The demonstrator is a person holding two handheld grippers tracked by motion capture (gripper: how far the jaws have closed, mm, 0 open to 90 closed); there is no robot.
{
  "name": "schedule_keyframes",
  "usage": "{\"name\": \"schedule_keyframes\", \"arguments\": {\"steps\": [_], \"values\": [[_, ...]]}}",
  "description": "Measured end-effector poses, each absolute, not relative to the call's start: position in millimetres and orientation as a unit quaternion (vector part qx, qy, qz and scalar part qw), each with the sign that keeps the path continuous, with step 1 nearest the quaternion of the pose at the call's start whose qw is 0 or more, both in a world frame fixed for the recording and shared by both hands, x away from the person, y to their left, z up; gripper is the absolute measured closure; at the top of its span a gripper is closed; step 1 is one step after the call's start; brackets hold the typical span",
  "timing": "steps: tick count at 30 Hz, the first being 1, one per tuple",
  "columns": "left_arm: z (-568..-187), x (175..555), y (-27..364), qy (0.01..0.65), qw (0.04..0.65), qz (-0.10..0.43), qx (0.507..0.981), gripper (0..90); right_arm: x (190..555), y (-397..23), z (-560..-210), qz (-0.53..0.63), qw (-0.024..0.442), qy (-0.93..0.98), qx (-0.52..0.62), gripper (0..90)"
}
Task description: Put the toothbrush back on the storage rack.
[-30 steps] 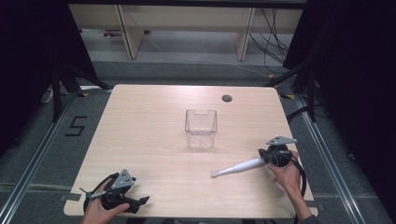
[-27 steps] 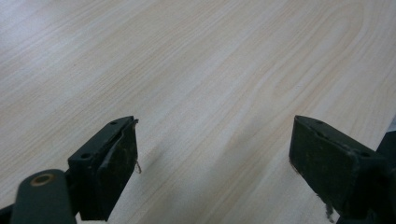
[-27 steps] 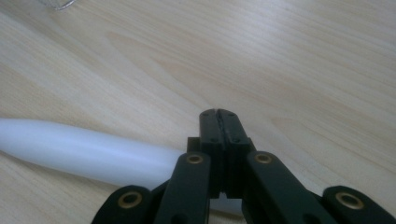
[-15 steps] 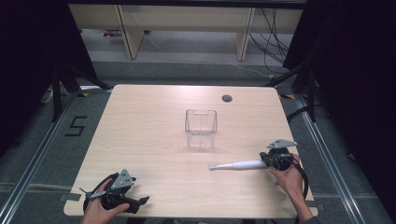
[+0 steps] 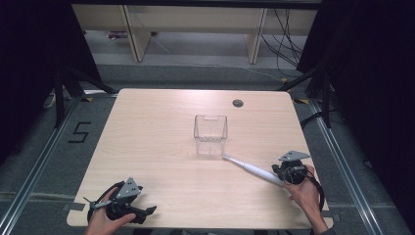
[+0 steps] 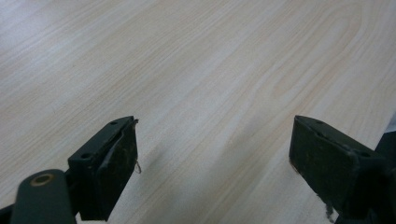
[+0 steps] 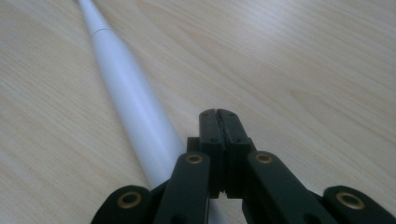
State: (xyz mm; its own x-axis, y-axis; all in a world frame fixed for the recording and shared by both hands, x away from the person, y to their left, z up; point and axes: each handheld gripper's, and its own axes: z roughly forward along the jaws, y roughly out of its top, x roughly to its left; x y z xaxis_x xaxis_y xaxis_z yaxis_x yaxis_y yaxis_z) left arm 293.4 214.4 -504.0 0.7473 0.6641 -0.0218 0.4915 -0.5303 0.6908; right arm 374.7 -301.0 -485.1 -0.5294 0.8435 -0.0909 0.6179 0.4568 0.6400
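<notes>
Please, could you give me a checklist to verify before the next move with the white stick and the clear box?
1. Grip on the white stick: not ok. The right gripper has its jaws shut on each other, and the stick lies beside them, not between them.
2. Stick direction: ok. Its thin end points at the base of the clear box.
3. Stick tip touching the box: cannot tell.
4. Box upright, opening on top: ok.
5. Left gripper out of the way: ok. Its jaws are open with nothing between them, at the near left corner of the table.
</notes>
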Motion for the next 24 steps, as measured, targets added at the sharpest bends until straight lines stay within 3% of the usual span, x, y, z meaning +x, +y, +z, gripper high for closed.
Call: {"name": "schedule_keyframes", "arguments": {"steps": [14,22,24], "values": [[-505,294,215,0.335,0.352,0.121,0.865,15.0,370,-302,-475,0.298,0.202,0.820,0.446,87.6],[-505,294,215,0.337,0.349,0.122,0.866,15.1,374,-298,-456,0.302,0.193,0.834,0.419,77.4],[-505,294,215,0.337,0.350,0.121,0.865,15.1,376,-294,-449,0.285,0.167,0.849,0.412,72.8]]}}
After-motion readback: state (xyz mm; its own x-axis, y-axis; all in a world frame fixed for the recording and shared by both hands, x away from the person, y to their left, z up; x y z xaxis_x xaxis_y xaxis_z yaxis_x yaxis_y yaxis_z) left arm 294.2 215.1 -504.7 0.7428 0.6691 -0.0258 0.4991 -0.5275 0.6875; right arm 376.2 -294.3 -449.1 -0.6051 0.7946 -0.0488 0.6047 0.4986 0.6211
